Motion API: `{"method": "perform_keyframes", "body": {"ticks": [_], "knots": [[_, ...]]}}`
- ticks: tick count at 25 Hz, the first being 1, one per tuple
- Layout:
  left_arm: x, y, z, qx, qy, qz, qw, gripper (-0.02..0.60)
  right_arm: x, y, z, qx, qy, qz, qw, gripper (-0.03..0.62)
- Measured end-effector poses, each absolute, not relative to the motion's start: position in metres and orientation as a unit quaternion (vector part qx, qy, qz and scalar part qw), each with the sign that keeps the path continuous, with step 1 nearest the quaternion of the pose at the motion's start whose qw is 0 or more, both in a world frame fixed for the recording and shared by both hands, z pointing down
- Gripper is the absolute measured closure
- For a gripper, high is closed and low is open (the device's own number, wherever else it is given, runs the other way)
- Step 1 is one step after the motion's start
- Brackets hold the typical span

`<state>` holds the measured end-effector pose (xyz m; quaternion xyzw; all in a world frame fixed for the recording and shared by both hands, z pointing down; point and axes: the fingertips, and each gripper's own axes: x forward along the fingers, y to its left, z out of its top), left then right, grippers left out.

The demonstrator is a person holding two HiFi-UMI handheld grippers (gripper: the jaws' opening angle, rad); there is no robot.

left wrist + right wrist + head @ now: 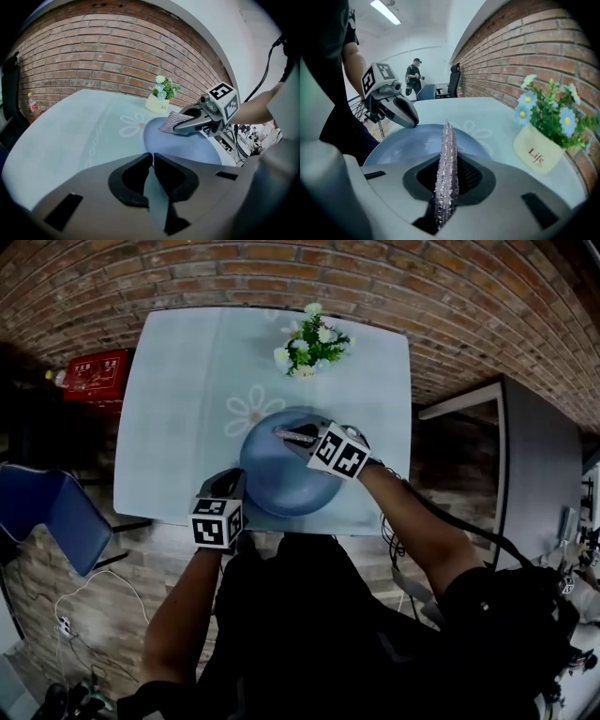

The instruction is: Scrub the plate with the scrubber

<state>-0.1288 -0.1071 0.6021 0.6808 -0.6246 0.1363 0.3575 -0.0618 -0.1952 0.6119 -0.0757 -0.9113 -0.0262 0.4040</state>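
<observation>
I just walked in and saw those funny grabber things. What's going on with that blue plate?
A person stands at a pale table with a gripper in each hand. The right gripper is shut on a sparkly scrubber, held over the far side of the blue plate. The left gripper sits at the plate's near edge with its jaws together; I cannot tell if it pinches the rim. A small pot of flowers stands behind the plate.

The scrubber (pixel 446 164) is rough, glittery mesh. The plate (pixel 272 479) looks smooth and faintly glossy. The table (pixel 178 399) has a smooth, soft sheen, and the wall (pixel 281 268) is rough brick.
</observation>
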Motion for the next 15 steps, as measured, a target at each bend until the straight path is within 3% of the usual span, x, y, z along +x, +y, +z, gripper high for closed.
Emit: {"method": "perform_keyframes", "body": {"ticks": [15], "knots": [[-0.13, -0.109, 0.604, 0.675, -0.635, 0.136, 0.35, 0.541, -0.046, -0.131, 0.635, -0.155, -0.877, 0.0, 0.455, 0.533]]}}
